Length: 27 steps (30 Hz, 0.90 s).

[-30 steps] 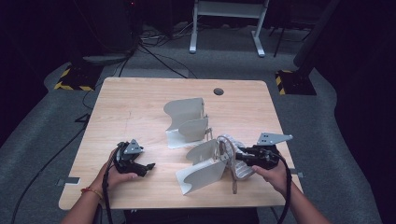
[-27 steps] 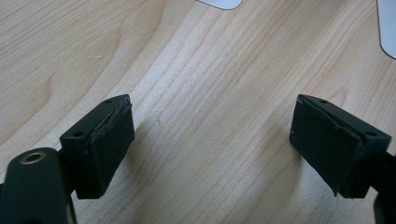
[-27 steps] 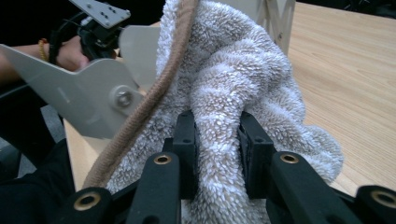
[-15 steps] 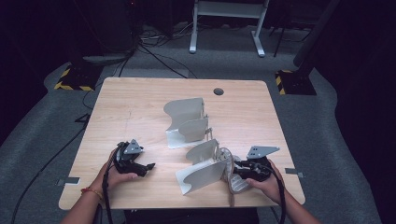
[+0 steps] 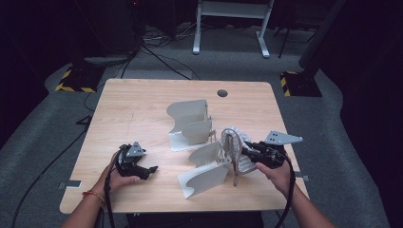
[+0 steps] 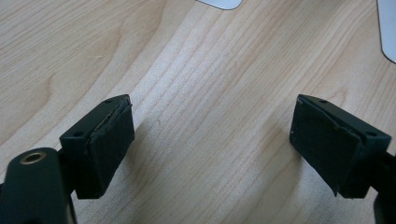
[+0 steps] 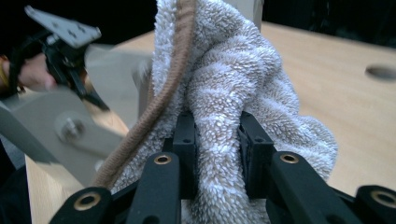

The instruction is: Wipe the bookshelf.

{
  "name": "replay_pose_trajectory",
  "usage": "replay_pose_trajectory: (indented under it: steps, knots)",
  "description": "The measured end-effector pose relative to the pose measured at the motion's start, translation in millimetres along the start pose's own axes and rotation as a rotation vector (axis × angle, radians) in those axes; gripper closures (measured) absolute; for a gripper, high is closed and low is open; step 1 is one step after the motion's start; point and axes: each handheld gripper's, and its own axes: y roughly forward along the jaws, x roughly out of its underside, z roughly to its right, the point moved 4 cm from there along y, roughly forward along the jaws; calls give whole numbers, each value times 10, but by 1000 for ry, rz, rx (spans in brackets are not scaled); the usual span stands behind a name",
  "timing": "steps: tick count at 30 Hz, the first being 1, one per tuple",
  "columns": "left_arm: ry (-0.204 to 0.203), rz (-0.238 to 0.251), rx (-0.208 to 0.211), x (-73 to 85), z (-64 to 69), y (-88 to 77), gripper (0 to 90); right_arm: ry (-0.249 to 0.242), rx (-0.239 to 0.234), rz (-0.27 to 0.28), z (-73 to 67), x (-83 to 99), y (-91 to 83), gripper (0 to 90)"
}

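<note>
While my right gripper (image 7: 215,154) has its jaws closed tight on a fold of a fluffy white towel (image 7: 233,93) edged with a tan cord, I see the cloth bunched and rising between the two black pads. From the high view, that right gripper (image 5: 247,153) holds the towel (image 5: 233,142) lifted at the right side of the wooden table (image 5: 142,109), touching the near rack (image 5: 206,168), a pale grey stand with curved upright plates. My left gripper (image 6: 212,144) has its jaws spread wide and holds nothing, with bare wood grain between the pads; in the high view it rests low at the left (image 5: 145,170), well apart from the towel. I judge the step in hand to be carrying the towel onto or off the near rack. To do it well I would keep the pinch firm, lift until the hanging cloth and cord are free of the plates, and move slowly so the light rack neither tips nor drags. If it shifts, the idle left gripper could steady it. Counting: one towel, two racks, the second (image 5: 190,121) just behind the first, two grippers, one table.
</note>
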Motion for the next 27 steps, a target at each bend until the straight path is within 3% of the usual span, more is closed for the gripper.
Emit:
replay_pose_trajectory:
  steps: [1,2,4,5,9,11,12,14,16,21,22,26,27]
  knots:
    - [0,0,0,0,0,0,144,0,0,0,0,0,0,727]
    - [0,0,0,0,0,0,144,-31,9,-11,-14,-24,43,727]
    - [0,0,0,0,0,0,144,-33,5,-22,-18,-6,91,727]
    - [0,0,0,0,0,0,144,-35,-4,-66,-32,81,217,727]
    - [0,0,0,0,0,0,144,-51,-17,-164,-98,302,416,726]
    - [2,0,1,0,-1,0,144,-49,-21,-176,-102,332,431,726]
    - [2,0,1,0,-1,0,144,-10,-47,-205,-89,423,457,726]
    - [2,0,1,0,-1,0,144,-9,-46,-232,-78,472,470,726]
    - [0,0,2,0,0,1,144,-2,-42,-292,-25,587,515,726]
    - [1,1,2,-2,-1,3,143,13,-18,-236,97,407,492,726]
    - [1,1,2,-2,-1,3,143,32,-26,-153,159,198,442,726]
    - [1,1,2,-2,-1,3,143,8,-11,-56,238,-146,424,726]
    - [1,1,2,-2,-1,3,143,8,-11,-56,238,-146,424,726]
